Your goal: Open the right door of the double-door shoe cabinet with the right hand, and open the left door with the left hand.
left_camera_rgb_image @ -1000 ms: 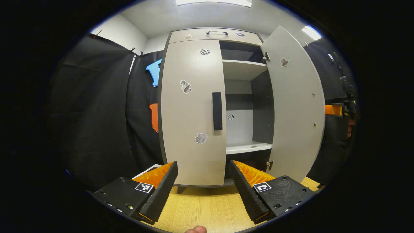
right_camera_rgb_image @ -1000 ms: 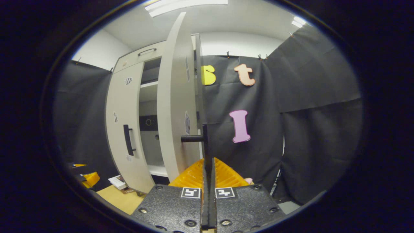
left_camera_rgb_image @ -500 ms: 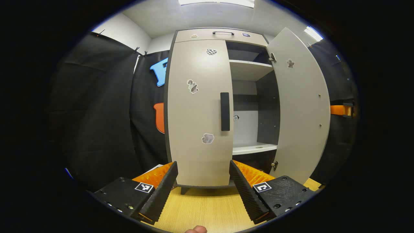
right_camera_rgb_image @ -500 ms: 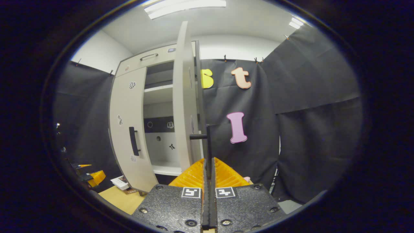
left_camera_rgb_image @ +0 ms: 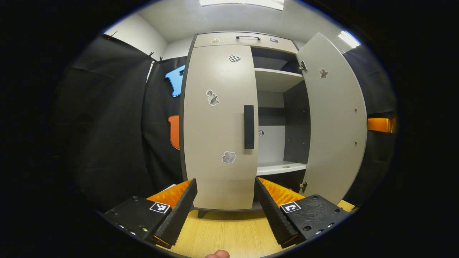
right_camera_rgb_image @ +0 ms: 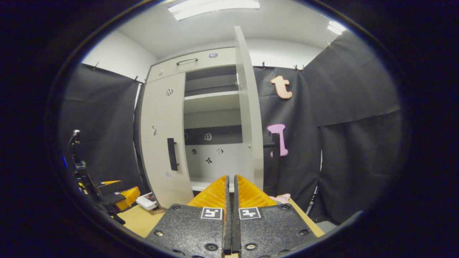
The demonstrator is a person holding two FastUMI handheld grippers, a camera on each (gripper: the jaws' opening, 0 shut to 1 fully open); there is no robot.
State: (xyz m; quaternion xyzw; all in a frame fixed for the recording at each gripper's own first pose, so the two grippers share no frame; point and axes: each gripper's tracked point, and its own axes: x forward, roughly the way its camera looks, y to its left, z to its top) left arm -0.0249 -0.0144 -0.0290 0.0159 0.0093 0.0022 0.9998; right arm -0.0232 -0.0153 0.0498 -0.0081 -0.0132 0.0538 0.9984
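Shoe cabinet stands at the back of the wooden worktop, against the black cloth wall. Its right door is swung well out, edge-on in the right gripper view, so the shelves behind it are bared; that half of the task looks done. Its left door is shut flush against the cabinet front, its black handle running upright near the inner edge, beside the open compartment.

Left gripper sits low before the cabinet, short of the left door, its jaws wide apart and holding nothing. The gap between them lines up roughly below the left door's handle, which reads as a stance for going in and taking that handle.

Right gripper is off to the cabinet's right side, looking at the open door's edge; its jaws are pressed together with nothing between them. The right door's handle stands apart from them, beyond the door's edge, so the gripper is free of it. Another gripper shows low at the cabinet's left side in that view.

What remains, judging by this, is the left door
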